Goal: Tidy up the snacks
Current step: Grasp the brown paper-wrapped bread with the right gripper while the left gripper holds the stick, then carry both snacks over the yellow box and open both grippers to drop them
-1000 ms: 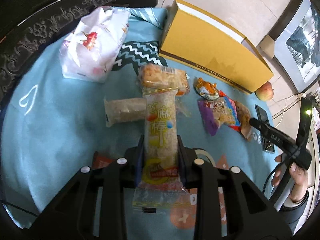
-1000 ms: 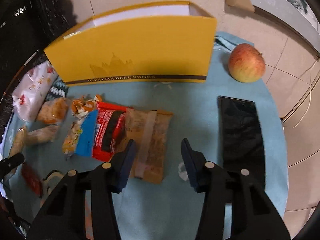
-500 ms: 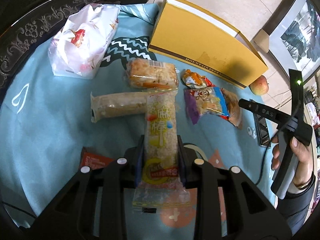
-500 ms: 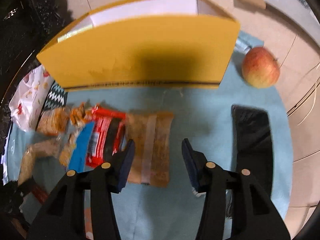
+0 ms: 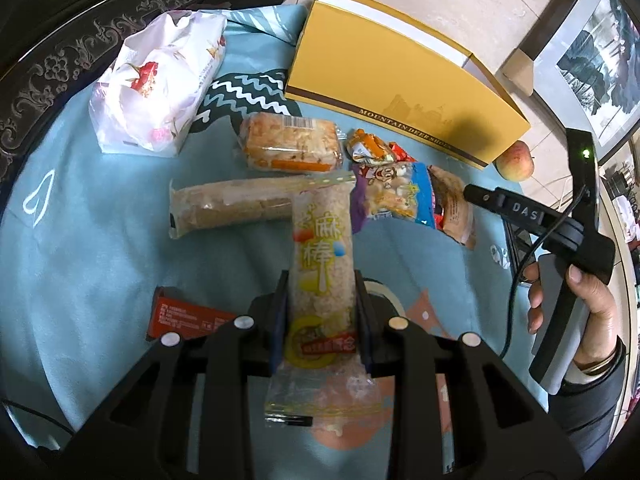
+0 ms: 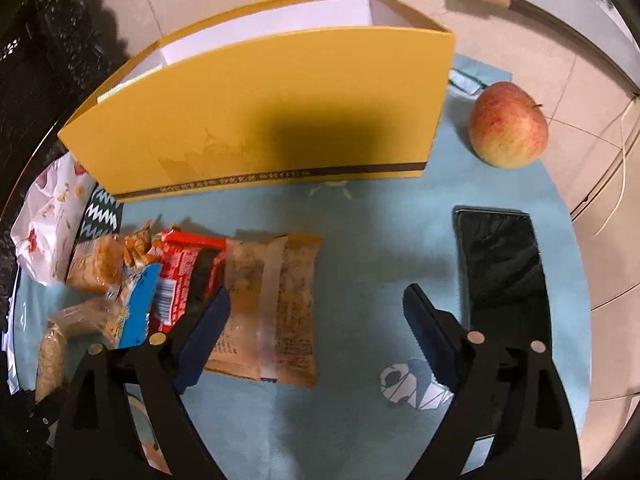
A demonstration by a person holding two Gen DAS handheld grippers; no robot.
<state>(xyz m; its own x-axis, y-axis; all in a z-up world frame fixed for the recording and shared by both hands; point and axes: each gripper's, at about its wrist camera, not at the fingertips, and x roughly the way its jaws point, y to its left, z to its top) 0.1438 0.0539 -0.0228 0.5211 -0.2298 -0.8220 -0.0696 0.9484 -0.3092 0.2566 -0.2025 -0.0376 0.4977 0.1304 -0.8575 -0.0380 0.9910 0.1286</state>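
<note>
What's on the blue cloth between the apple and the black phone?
Nothing. In the right wrist view, only bare blue cloth lies between the apple and the phone.

Matt yellow cardboard shoe box; soft matt light-blue cloth table cover; glossy clear crinkly plastic wrapper on long sesame bar; glossy black glass phone; smooth, faintly shiny red-yellow apple.

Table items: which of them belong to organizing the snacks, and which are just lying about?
Job:
- sesame stick pack, clamped in left gripper
- brown snack pack, below open right gripper
- red wrapper
- yellow box

Lying about:
- apple
- phone
</note>
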